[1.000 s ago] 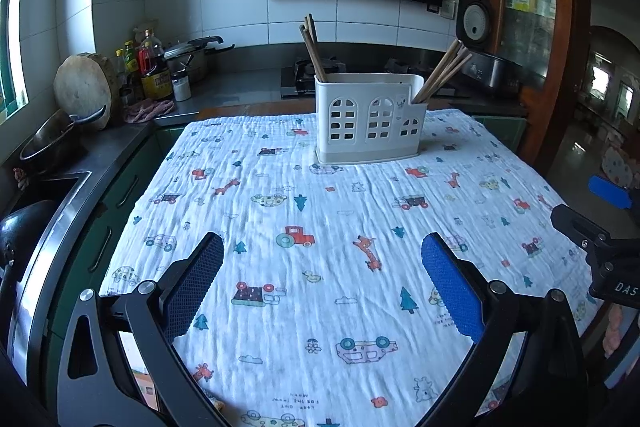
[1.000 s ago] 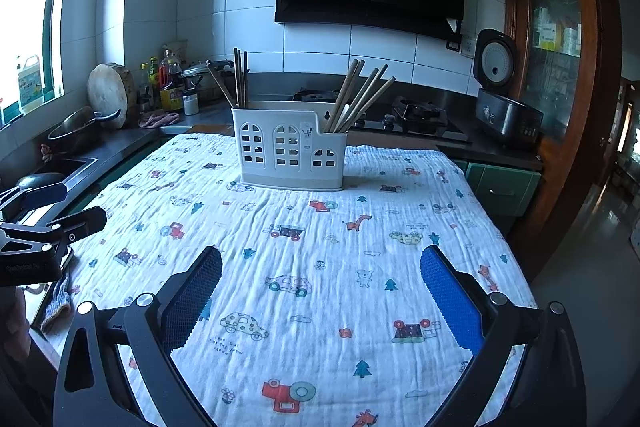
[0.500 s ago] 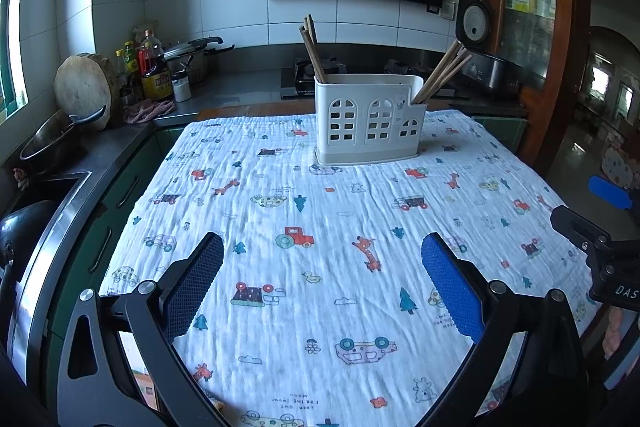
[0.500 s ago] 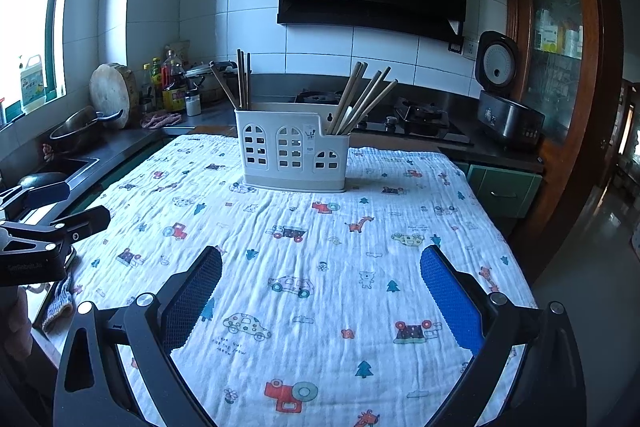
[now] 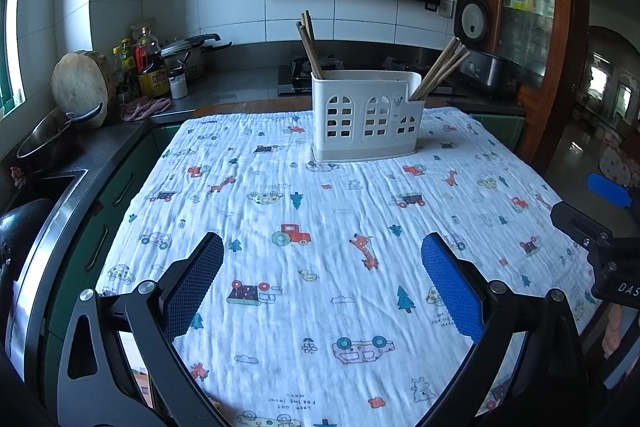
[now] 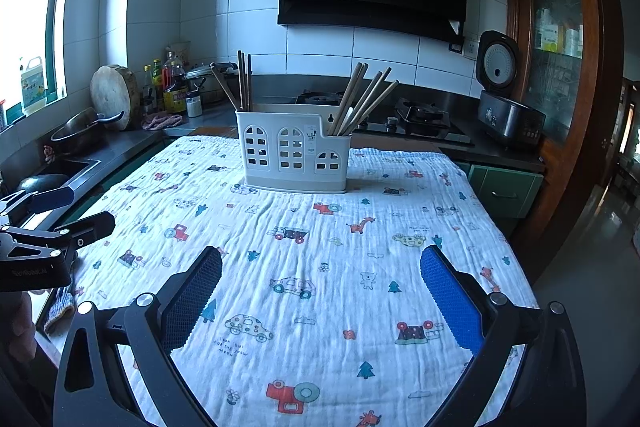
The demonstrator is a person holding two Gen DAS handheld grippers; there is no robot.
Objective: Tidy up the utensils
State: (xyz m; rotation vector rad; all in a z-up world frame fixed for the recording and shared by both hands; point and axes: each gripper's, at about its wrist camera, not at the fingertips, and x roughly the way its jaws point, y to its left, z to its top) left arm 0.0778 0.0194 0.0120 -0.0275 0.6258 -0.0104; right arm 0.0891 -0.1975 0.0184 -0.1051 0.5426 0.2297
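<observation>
White plastic utensil caddy with arched window cut-outs stands upright at the far end of the table, on a white crinkled cloth printed with cars, trees and giraffes. Dark wooden chopsticks stick up from its left compartment; paler wooden chopsticks lean out to the right from its lower right compartment.

Left gripper, black frame with blue textured pads, hovers over the near part of the cloth, jaws spread wide, nothing between them. Caddy lies straight ahead of it, well apart.

Right gripper, same build, likewise wide open and empty above the near cloth. Caddy sits ahead and slightly left of its centre line, well apart.

Each gripper shows at the edge of the other's view: the two are side by side, near the table's front edge.

Kitchen counter with bottles and round wooden board behind, left.
</observation>
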